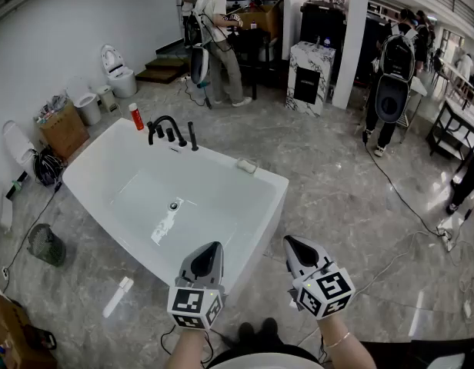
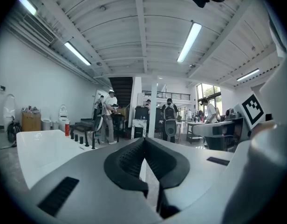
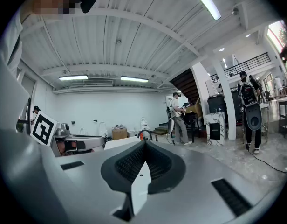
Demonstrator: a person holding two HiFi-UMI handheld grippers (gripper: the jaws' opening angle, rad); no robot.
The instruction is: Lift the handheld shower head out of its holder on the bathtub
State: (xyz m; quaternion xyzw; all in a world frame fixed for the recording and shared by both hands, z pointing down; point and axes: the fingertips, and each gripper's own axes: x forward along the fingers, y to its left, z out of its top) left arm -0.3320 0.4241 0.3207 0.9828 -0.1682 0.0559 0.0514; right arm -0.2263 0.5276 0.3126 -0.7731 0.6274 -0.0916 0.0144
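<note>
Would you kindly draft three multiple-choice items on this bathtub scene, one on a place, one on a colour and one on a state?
1. Where does the black curved metal faucet set stand?
A. on the far rim of the white rectangular bathtub
B. on the floor
C. on the tub's near rim

2. What colour is the slim bottle beside it?
A. blue
B. red
C. green

3. How are the left tongs and the right tongs?
A. both shut, empty
B. both wide open
C. both clamped on the bottle

Answers:
1 A, the head view shows it on the rim farthest from the person.
2 B, it shows red against the white tub.
3 A, each gripper view shows its jaws together with nothing between them.
</note>
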